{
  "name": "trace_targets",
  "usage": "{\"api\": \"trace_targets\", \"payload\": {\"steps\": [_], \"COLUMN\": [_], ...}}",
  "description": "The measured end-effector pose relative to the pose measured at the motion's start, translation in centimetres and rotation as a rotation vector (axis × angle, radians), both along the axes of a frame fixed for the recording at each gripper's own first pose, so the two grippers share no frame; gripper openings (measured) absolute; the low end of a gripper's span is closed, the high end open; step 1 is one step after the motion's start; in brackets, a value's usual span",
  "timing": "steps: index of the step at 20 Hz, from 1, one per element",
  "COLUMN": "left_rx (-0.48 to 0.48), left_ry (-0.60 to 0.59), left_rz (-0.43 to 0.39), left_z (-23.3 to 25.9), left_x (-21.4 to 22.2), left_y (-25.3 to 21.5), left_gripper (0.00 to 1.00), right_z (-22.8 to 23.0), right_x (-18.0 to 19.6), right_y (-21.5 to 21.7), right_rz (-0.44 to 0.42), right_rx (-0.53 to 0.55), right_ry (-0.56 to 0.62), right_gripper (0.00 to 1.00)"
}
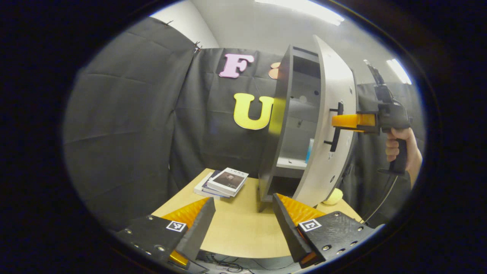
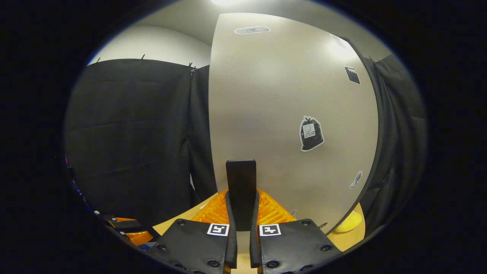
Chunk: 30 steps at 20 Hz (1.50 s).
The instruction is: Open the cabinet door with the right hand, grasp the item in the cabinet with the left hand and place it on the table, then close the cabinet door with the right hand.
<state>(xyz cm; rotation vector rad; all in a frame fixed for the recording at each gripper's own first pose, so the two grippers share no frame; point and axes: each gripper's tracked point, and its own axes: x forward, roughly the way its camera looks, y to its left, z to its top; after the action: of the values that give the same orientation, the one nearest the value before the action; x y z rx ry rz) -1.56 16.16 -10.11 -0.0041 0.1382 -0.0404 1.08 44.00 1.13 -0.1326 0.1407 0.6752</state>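
A dark grey cabinet point(image 1: 283, 125) stands on the wooden table point(image 1: 236, 228), and its pale door point(image 1: 335, 95) is swung partly open. On an inner shelf stands a light blue item point(image 1: 309, 150), partly hidden by the door. My right gripper point(image 1: 342, 121), held by a hand point(image 1: 399, 144), is shut on the door's black handle point(image 1: 336, 127). In the right gripper view the handle point(image 2: 241, 182) stands upright, pinched in the right gripper point(image 2: 242, 207), against the door point(image 2: 285, 106). My left gripper point(image 1: 243, 213) hovers open over the table, in front of the cabinet, holding nothing.
Two or three stacked books point(image 1: 222, 182) lie on the table left of the cabinet. A yellow object point(image 1: 334, 196) sits on the table behind the open door and is also in the right gripper view point(image 2: 350, 222). Black cloth walls enclose the booth.
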Motion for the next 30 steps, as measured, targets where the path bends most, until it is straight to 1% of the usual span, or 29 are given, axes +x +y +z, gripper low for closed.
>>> {"api": "trace_targets", "payload": {"steps": [1,3,4,7,12,14,17,20,21,22,24,25,30], "left_rx": [0.007,-0.009,-0.01,0.022,-0.026,-0.022,-0.008,0.001,-0.001,-0.002,0.002,0.007,0.017], "left_ry": [-0.001,-0.002,0.001,-0.007,0.014,0.021,0.017,0.016,0.012,0.007,0.006,0.009,0.019], "left_rz": [0.008,0.002,0.001,0.015,-0.006,-0.016,-0.04,-0.064,-0.077,-0.089,-0.107,-0.115,-0.157], "left_z": [-0.1,-0.2,-0.3,-0.5,-1.9,-2.1,-2.0,-1.9,-1.9,-1.8,-1.8,-2.0,-2.6], "left_x": [-0.7,-2.1,-2.9,-5.0,-6.9,-7.4,-8.0,-8.4,-8.5,-8.6,-8.8,-8.8,-8.9], "left_y": [-0.7,-2.9,-3.8,-5.2,-8.8,-10.1,-12.0,-13.5,-14.2,-14.8,-15.9,-16.4,-18.9], "left_gripper": [0.9,0.91,0.91,0.9,0.91,0.91,0.9,0.9,0.91,0.91,0.9,0.9,0.9], "right_z": [-0.1,0.5,0.3,0.3,0.2,0.3,0.6,0.7,0.7,0.8,0.9,0.9,1.1], "right_x": [0.4,0.8,0.2,0.0,0.4,0.3,0.0,0.0,0.0,0.0,0.1,0.2,0.5], "right_y": [-0.2,-0.6,-1.0,-1.7,-2.7,-3.1,-4.1,-4.8,-5.0,-5.3,-5.9,-6.3,-7.7], "right_rz": [0.012,0.031,0.04,0.065,0.09,0.092,0.082,0.066,0.06,0.053,0.037,0.029,-0.022], "right_rx": [0.006,0.022,0.023,0.026,0.065,0.066,0.068,0.072,0.07,0.062,0.044,0.04,0.042], "right_ry": [0.002,0.005,0.006,0.008,0.039,0.038,0.031,0.034,0.034,0.03,0.016,0.011,0.004], "right_gripper": [0.15,0.15,0.15,0.15,0.15,0.14,0.13,0.14,0.13,0.14,0.12,0.14,0.14]}}
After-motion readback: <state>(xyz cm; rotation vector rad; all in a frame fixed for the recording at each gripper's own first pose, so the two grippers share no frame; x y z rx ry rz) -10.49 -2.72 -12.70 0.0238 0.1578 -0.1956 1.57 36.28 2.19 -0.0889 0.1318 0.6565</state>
